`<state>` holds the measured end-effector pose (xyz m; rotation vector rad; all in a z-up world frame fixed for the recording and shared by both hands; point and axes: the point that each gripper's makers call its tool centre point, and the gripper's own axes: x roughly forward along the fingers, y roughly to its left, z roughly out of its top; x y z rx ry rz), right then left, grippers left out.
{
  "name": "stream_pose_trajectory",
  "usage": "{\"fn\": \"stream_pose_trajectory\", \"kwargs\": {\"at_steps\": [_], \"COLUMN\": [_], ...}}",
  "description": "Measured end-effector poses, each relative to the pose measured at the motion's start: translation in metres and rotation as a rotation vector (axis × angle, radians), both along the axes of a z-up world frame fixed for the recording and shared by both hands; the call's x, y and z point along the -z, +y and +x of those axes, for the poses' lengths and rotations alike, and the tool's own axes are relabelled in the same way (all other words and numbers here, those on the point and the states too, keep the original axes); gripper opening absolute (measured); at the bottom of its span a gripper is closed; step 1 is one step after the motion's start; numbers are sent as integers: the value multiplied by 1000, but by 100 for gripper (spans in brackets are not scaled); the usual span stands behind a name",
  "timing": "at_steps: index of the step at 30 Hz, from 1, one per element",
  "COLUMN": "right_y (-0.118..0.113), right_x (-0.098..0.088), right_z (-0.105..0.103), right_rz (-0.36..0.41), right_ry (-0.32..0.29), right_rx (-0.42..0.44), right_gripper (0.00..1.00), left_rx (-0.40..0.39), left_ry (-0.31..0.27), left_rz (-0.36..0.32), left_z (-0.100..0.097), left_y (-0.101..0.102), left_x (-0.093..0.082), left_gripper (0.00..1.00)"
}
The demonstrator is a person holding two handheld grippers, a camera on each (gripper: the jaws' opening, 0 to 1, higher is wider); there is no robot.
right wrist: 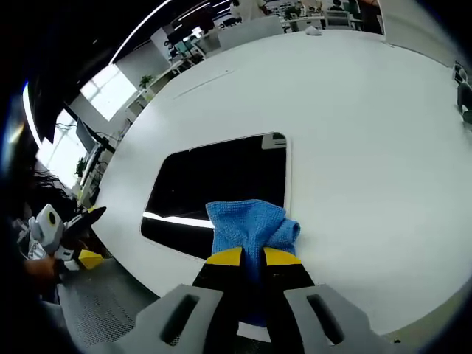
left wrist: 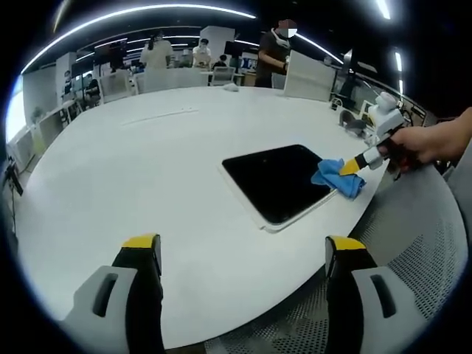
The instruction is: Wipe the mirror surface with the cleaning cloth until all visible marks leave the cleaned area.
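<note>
- The dark rectangular glass mirror [left wrist: 280, 182] lies flat near the white worktop's [left wrist: 133, 169] front edge.
- My right hand-held gripper [right wrist: 252, 258] pinches the blue microfibre cloth [right wrist: 251, 227] on the mirror's near corner.
- My left hand-held gripper [left wrist: 243, 252] hangs unclenched, holding nothing.
- Risk, I judge: hard strokes could nudge the mirror over that edge.
- Its long axis runs diagonally away from the edge.

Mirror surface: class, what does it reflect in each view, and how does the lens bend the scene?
Right gripper view: the mirror looks black with one bright reflected streak beside the cloth. Left gripper view: it looks plain black, and the table edge and ceiling lights curve strongly.
</note>
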<state>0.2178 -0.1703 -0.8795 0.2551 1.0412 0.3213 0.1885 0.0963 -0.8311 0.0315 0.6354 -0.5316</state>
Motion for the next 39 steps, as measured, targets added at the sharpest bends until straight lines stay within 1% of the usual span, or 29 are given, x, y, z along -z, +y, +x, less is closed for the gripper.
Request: {"fn": "stream_pose_trajectory", "kwargs": {"at_steps": [9, 16, 25, 29, 39], "right_y": [0, -1, -5, -8, -15], "right_x": [0, 0, 1, 3, 0], "right_z": [2, 12, 32, 45, 75], "right_rz": [-2, -1, -10, -17, -50], "right_ry": [-4, -7, -16, -20, -34], "right_rx": [1, 8, 15, 18, 23], "right_gripper": [3, 3, 3, 3, 4], "left_rx": [3, 3, -2, -3, -7], "left_ry": [4, 5, 5, 5, 6], "left_rz": [0, -2, -3, -4, -5], "left_z": [0, 0, 0, 0, -1], "left_y": [0, 0, 1, 1, -2], "left_x": [2, 2, 3, 3, -2], "left_gripper": [92, 92, 92, 92, 92]}}
